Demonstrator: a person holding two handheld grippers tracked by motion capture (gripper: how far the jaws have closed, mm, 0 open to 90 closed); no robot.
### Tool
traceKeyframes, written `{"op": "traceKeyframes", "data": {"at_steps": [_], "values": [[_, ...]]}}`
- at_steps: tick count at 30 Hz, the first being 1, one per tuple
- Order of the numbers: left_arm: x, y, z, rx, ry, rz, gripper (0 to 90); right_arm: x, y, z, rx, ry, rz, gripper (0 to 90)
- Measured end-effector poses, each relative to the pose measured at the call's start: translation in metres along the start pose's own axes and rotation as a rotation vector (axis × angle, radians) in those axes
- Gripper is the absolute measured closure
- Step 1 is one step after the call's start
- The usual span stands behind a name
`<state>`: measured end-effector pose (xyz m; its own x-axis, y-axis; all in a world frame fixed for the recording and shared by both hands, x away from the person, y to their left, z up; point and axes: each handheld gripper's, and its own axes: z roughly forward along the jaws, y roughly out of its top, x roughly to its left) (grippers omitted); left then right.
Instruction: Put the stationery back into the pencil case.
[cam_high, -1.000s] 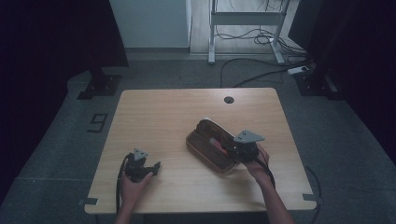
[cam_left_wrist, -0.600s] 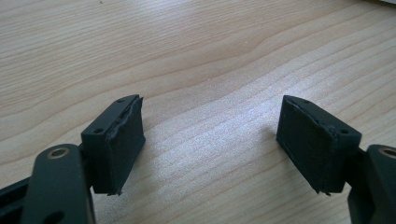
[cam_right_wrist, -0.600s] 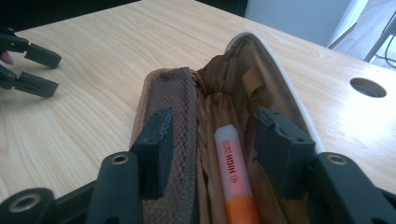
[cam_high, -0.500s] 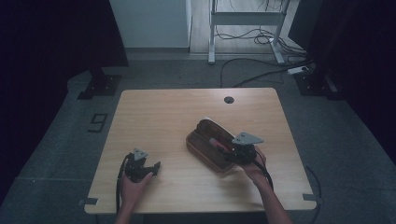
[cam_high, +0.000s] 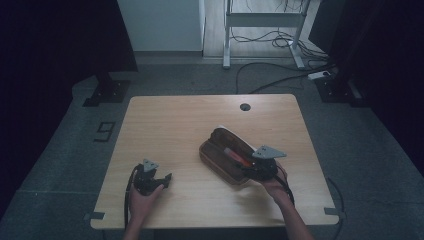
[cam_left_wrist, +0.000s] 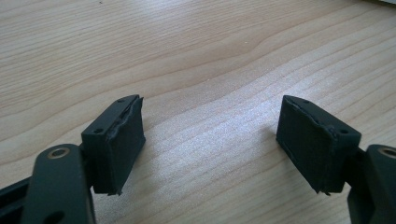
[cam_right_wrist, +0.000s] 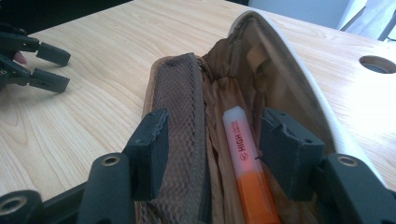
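A brown pencil case (cam_high: 220, 150) lies open on the wooden table (cam_high: 175, 125), right of the middle. An orange highlighter (cam_right_wrist: 243, 149) lies inside it, next to a brown mesh divider (cam_right_wrist: 180, 116). My right gripper (cam_right_wrist: 219, 149) reaches into the case from its near end. Its jaws have just been opening, and the highlighter and the divider lie between them with the pads clear of the pen. In the high view the right gripper (cam_high: 250, 170) sits at the case's right end. My left gripper (cam_left_wrist: 210, 135) stands open over bare wood near the front left, also seen as the left gripper (cam_high: 167, 180).
A round cable hole (cam_high: 244, 106) sits near the table's far edge. The case's pale lid (cam_right_wrist: 289, 79) rises along the right side of the highlighter. Cables trail from both grippers toward the front edge.
The orange highlighter shows more plainly in the case beside the right gripper than a second ago. The left gripper has stayed where it was.
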<state>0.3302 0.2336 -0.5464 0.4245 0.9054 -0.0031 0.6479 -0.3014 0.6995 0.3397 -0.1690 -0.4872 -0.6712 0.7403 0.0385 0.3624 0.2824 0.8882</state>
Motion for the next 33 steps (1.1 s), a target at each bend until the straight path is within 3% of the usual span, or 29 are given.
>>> {"op": "traceKeyframes", "data": {"at_steps": [9, 12, 19, 26, 33], "values": [[0.0, 0.0, 0.0, 0.0, -0.001, 0.001, 23.1, -0.008, -0.008, -0.021, -0.024, -0.023, 0.037, 41.5], [0.0, 0.0, 0.0, 0.0, -0.001, 0.001, 23.1, -0.016, -0.022, -0.035, -0.03, -0.043, 0.068, 41.4], [0.0, 0.0, 0.0, 0.0, -0.001, 0.001, 23.0, -0.032, -0.044, -0.049, -0.012, -0.095, 0.108, 40.6], [0.0, 0.0, 0.0, 0.0, -0.001, 0.001, 23.0, -0.041, -0.055, -0.052, -0.007, -0.131, 0.124, 39.5], [0.0, 0.0, 0.0, 0.0, -0.001, 0.0, 23.0, -0.052, -0.068, -0.045, 0.046, -0.157, 0.138, 39.0]]}}
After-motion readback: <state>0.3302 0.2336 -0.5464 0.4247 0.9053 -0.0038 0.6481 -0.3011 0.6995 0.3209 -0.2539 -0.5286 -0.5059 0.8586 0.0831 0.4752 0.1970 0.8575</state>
